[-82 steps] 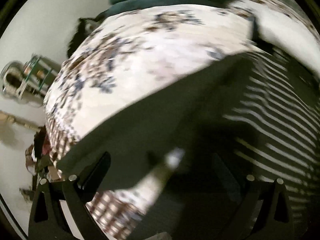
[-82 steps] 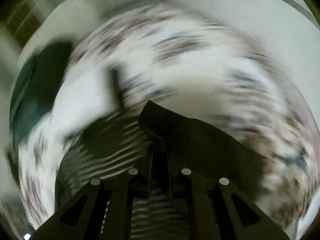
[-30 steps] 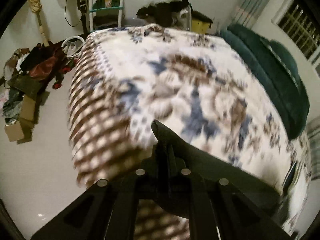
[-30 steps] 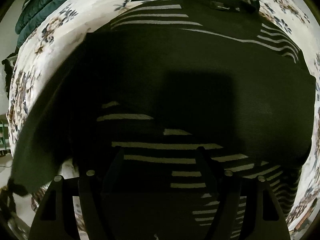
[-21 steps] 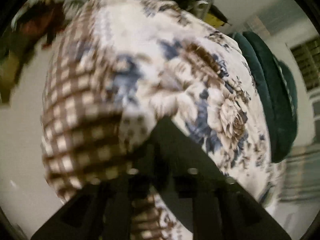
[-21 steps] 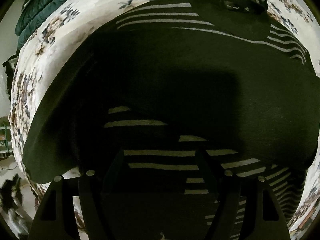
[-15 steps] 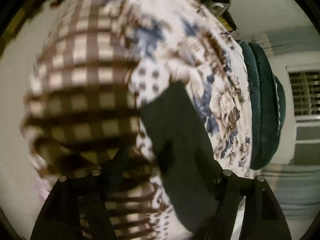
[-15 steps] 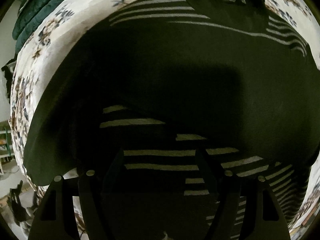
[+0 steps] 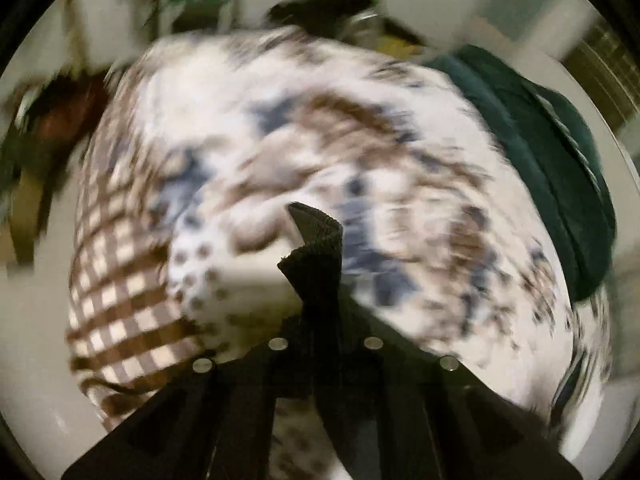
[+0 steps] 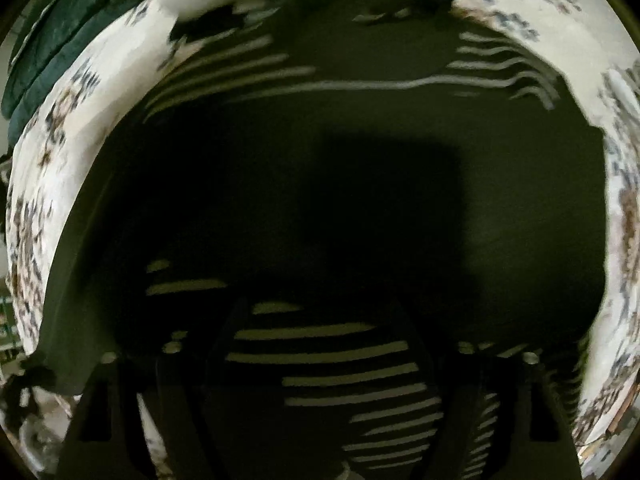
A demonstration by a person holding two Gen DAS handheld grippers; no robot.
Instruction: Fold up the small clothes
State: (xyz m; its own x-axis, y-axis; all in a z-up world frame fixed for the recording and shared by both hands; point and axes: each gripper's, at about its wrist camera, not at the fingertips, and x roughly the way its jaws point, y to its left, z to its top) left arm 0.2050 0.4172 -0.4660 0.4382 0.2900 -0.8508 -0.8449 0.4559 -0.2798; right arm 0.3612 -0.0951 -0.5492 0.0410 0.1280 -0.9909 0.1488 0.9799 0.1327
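The left gripper (image 9: pixel 320 344) had its fingers pressed together on a corner of the shirt (image 9: pixel 316 240) — a dark fold of knit stood up between them, pointing toward 12 o'clock. Behind it lay the floral bedspread (image 9: pixel 400 160), much blurred, with a green blanket (image 9: pixel 560 160) at 2 o'clock.

In the right wrist view the shirt (image 10: pixel 320 168) was spread flat across the bedspread (image 10: pixel 52 128), filling most of the frame: dark, with pale stripes near the top, toward 12 o'clock, and more at 6 o'clock. The right gripper (image 10: pixel 320 360) hung just over it with its fingers spread wide and nothing between them, the striped cloth showing in the gap.

By my reading the folding was at an early stage. The shirt lay mostly open, and only one edge at 8 o'clock seemed to be lifted. That corner was yet to be carried across and laid down, and the further folds were all left to do.
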